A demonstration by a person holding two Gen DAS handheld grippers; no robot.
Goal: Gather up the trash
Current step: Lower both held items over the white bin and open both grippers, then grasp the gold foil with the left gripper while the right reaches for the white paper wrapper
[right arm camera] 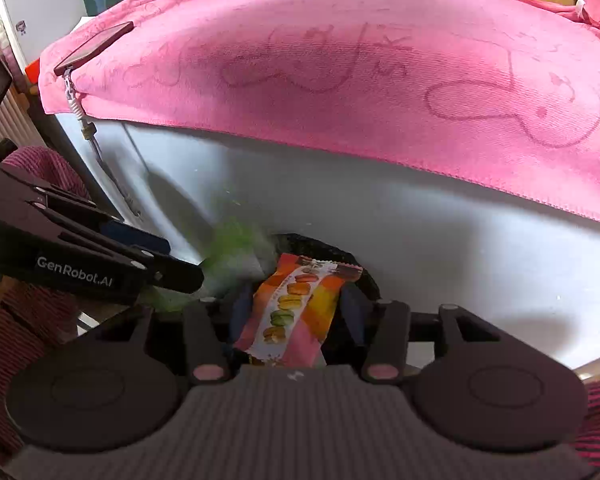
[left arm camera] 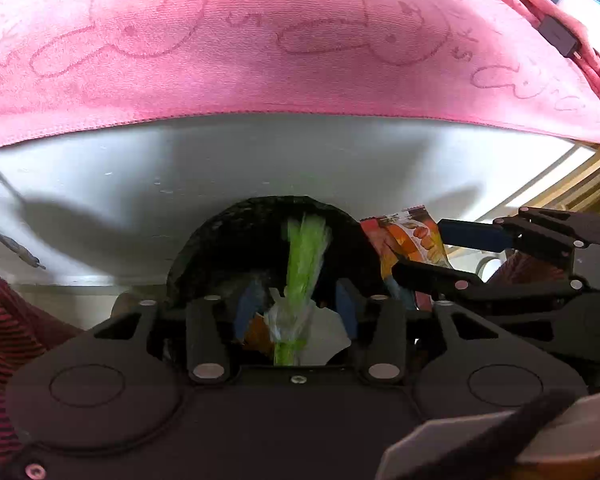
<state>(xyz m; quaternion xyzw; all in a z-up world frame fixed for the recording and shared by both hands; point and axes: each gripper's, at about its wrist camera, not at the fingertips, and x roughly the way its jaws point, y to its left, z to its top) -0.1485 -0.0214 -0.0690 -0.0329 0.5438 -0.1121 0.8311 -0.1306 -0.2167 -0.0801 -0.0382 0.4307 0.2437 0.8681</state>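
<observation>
Your left gripper (left arm camera: 296, 312), bottom centre of its view, stands released around the green wrapper (left arm camera: 302, 264), which hangs over the black bin (left arm camera: 228, 236). Your right gripper (right arm camera: 294, 312) is likewise slack around the macaron packet (right arm camera: 296, 312). Hold both above the bin mouth until each piece drops clear.

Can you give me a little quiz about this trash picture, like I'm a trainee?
1. True or false: the towel on the table is blue.
2. Which lies between the fingers of the right gripper: the macaron wrapper or the green wrapper?
3. The bin below both grippers is: A white, B black, C green.
Key: 1 false, it is pink. 2 the macaron wrapper. 3 B.
</observation>
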